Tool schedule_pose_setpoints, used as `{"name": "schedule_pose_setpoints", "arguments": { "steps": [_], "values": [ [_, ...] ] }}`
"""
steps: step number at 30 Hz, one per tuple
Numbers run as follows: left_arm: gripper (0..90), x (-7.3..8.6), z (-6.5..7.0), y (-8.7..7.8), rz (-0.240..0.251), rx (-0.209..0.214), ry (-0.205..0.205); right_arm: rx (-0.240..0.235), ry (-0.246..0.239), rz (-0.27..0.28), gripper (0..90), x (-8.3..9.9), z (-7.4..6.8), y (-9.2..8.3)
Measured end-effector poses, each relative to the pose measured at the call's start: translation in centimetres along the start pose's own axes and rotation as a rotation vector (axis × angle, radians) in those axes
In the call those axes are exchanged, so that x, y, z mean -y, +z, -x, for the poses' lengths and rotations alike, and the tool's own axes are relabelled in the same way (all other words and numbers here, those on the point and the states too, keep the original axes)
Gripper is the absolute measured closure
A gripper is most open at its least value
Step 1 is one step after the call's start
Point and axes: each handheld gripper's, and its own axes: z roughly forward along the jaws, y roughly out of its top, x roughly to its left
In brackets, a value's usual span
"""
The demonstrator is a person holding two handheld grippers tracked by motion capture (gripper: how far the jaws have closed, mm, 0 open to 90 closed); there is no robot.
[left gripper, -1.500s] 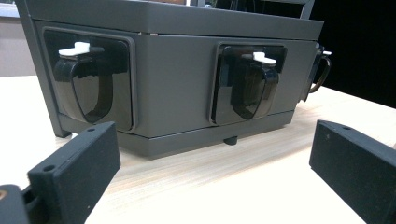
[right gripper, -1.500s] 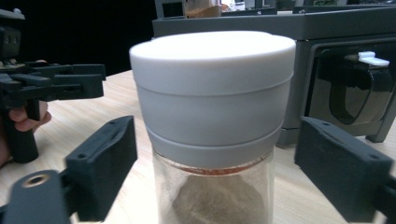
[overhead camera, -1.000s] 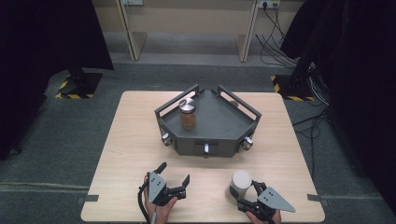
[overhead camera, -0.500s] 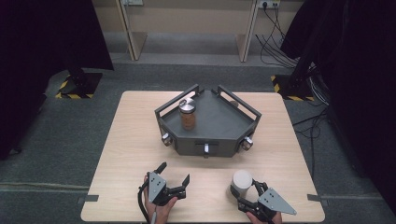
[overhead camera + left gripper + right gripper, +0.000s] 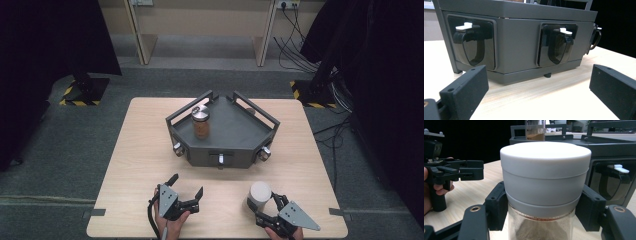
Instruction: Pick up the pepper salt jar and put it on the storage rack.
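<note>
Right tool (image 5: 264,210): at the near right of the desk, held in a person's hand; its two black jaws are pinched on the body of the glass jar just under the lid, one pad on each side, as the right gripper view shows.
Held jar: a clear glass jar with a wide white round lid (image 5: 545,173), upright on the desk, brownish powder visible through the glass below the lid; in the high view it stands just far of the right tool's grey three-cornered plate.
Left tool (image 5: 186,187): at the near left of the desk, held in the person's other hand; its jaws are spread wide with nothing between them, pointing far toward the grey stand. In the right gripper view it sits at the left, well apart from the jar.
Desk (image 5: 145,150): a light wooden top with pale grain; both tools rest along its near edge.
Grey stand (image 5: 235,135): a dark grey metal tray-like stand with angled corners and raised rails, at the middle of the desk, far of both tools and apart from them. Its near faces carry recessed dark handles with small white latches (image 5: 566,30), seen close in the left gripper view.
Second jar (image 5: 201,121): a glass jar with a silvery metal lid and brown contents, upright on the left part of the stand's top.
Surroundings: grey floor around the desk, black curtains left and right, cables on the floor at the far right.
</note>
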Motion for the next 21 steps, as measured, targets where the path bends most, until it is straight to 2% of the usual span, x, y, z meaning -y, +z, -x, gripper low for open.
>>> {"name": "schedule_pose_setpoints", "arguments": {
  "steps": [21],
  "values": [
    [1.4, 0.0, 0.0, 0.0, -0.001, -0.002, 0.000, -0.009, 0.028, 0.013, 35.7, -1.6, 0.4, 0.6]
  ]
}}
